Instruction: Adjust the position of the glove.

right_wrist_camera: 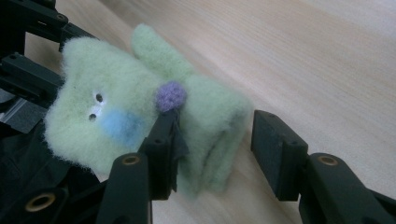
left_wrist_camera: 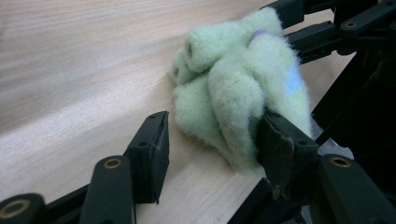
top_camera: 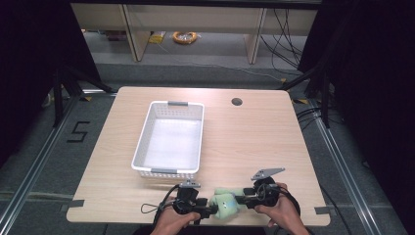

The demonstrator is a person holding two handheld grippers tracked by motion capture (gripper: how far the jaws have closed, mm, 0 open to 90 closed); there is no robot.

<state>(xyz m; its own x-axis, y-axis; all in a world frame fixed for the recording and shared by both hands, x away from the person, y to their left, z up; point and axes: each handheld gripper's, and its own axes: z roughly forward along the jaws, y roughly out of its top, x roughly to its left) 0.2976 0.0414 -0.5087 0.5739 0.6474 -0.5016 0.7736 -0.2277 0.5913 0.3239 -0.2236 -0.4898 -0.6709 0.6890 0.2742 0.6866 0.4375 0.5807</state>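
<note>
A pale green plush toy [top_camera: 225, 203] with a blue patch and a purple pom-pom lies near the table's front edge, between my two grippers. My left gripper [top_camera: 208, 211] comes at it from the left, my right gripper [top_camera: 240, 199] from the right. In the left gripper view the toy [left_wrist_camera: 233, 84] rests against one pad, while the other pad stands clear of it; the left gripper [left_wrist_camera: 215, 135] is open. Seen from the right gripper, part of the toy [right_wrist_camera: 107, 102] sits between the jaws, touching one pad with a gap at the other; the right gripper [right_wrist_camera: 215, 135] is open.
A white perforated basket [top_camera: 142, 142] with nothing in it stands left of centre on the wooden table [top_camera: 254, 142]. A round cable hole [top_camera: 237, 102] lies at the back right. Dark frames and floor rails flank the table.
</note>
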